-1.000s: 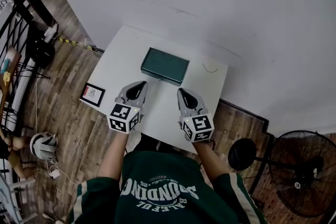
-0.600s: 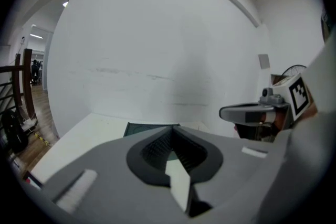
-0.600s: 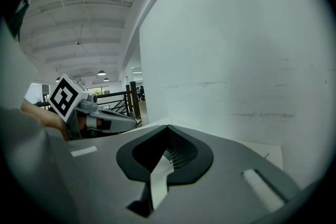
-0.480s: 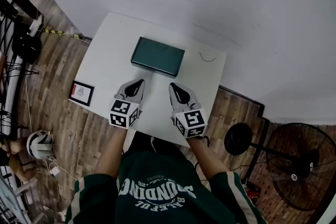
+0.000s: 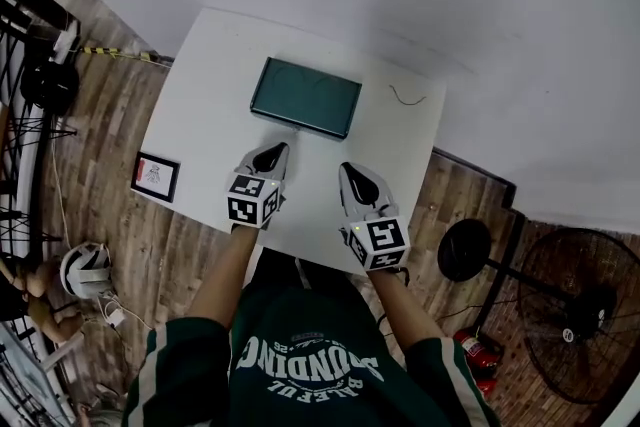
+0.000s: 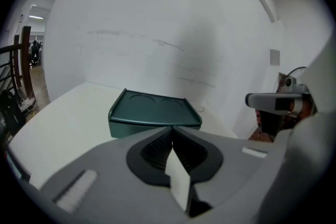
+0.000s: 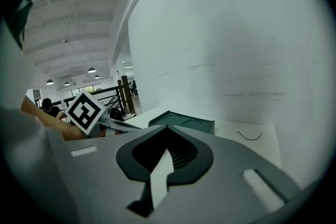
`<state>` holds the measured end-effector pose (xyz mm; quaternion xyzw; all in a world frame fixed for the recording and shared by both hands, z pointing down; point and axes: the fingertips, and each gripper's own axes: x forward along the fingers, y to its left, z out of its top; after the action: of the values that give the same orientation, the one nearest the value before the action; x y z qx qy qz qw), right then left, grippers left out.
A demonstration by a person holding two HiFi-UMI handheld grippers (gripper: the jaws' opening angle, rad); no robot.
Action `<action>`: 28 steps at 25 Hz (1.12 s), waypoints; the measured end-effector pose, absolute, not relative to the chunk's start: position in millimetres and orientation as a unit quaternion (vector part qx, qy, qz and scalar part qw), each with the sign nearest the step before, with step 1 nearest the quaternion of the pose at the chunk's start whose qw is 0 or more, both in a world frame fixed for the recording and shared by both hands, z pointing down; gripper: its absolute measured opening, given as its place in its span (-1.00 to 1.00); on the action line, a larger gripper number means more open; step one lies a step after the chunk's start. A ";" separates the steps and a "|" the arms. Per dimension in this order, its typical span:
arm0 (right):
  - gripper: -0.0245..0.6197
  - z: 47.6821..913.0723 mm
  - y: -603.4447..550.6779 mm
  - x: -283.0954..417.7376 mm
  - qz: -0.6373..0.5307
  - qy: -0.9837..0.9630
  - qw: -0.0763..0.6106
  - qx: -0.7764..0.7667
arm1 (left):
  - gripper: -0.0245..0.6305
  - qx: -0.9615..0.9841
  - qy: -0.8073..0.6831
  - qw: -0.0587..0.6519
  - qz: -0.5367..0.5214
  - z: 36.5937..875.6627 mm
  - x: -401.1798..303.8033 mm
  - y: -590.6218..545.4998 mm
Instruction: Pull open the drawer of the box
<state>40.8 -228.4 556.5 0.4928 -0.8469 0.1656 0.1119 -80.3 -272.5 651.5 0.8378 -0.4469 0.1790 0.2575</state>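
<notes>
**Worktop** (image 5: 190, 95): white, pushed against the wall. The far side is closed off, so access is from the person's edge only.

**Box** (image 5: 305, 97): dark green and flat, lying toward the wall side of the worktop with its long side square to the person. Probable reason: the front face looks toward 6 o'clock, so a drawer would pull straight toward the body. The drawer reads as shut, since nothing juts from the front face. No handle can be made out in any view.

**Left tool** (image 5: 277, 151): clenched, nothing between the jaws. The tip sits at 6 o'clock of the box, near the front face but apart from it. Judgement: staged as the pulling tool. The jaws would have to part before any handle could be taken.

**Right tool** (image 5: 348, 171): also clenched and empty, at 5 o'clock of the box and farther from it than the left. Judgement: parked, or ready to steady the box.

**Pose:** both forearms run out from the body toward 12 o'clock, roughly parallel. The tools are over the worktop with noses aimed at the box, and the left reaches further out.

**Wire** (image 5: 405, 97): a thin curl at 3 o'clock of the box, well clear of the likely pull path.
</notes>
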 end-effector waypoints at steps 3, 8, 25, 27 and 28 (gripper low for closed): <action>-0.92 561.0 -229.9 46.3 0.170 -0.842 0.115 0.500 | -0.76 0.833 -0.445 0.268 0.188 664.2 -76.4 -283.8; -0.92 567.7 -231.5 54.5 0.181 -0.834 0.119 0.507 | -0.61 0.820 -0.436 0.311 0.203 691.1 -67.1 -296.4; -0.92 582.2 -226.4 74.1 0.200 -0.818 0.127 0.524 | -0.54 0.773 -0.450 0.379 0.238 743.5 -60.2 -318.2; -0.92 582.5 -224.7 74.7 0.201 -0.818 0.127 0.523 | -0.54 0.772 -0.451 0.380 0.237 743.0 -60.3 -315.6; -0.92 582.5 -223.8 74.5 0.201 -0.819 0.127 0.523 | -0.54 0.773 -0.451 0.379 0.237 742.4 -60.8 -313.7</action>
<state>74.5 -223.8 582.5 0.5226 -0.8187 0.2014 0.1269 -60.8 -313.7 742.4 0.7726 -0.4506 0.2374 0.3790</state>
